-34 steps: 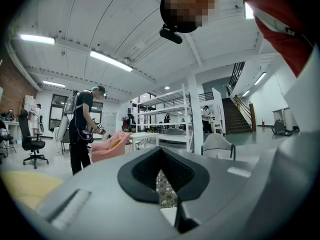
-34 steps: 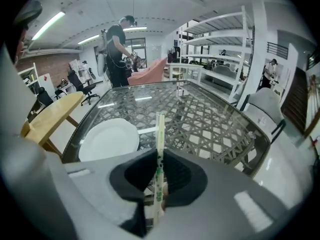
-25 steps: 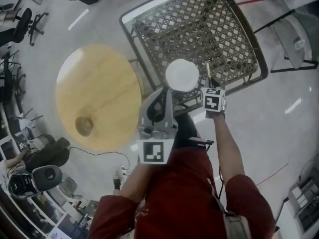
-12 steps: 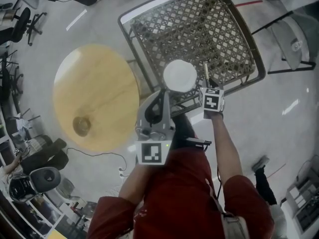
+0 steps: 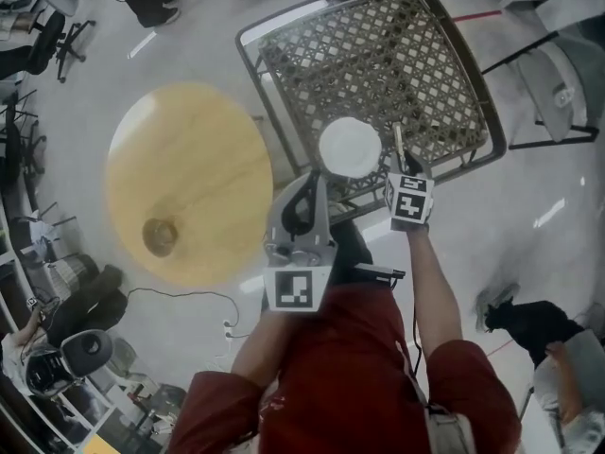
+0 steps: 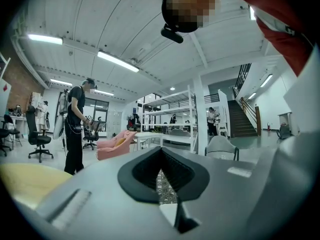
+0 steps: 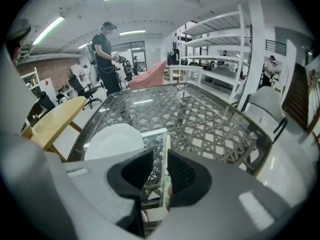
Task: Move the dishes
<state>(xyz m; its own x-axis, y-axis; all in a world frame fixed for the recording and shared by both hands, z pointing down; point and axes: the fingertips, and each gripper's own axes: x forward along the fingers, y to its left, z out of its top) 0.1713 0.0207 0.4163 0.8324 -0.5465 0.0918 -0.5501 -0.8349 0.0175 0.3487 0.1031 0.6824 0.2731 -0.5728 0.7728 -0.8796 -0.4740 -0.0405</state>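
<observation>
Little has shifted: plate [image 5: 350,147] sits near the table's [image 5: 378,55] corner, left gripper [image 6: 161,184] nearly closed beside it, right gripper [image 7: 159,170] pinching a stick [image 7: 165,149]. A careless nudge could slide it off.

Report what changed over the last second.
A bystander has walked into view on the floor at lower right. Nothing was taken hold of or let go. The white plate still lies at the glass table's near edge, the right gripper still holds its thin stick, and the left gripper keeps pointing toward the plate.
</observation>
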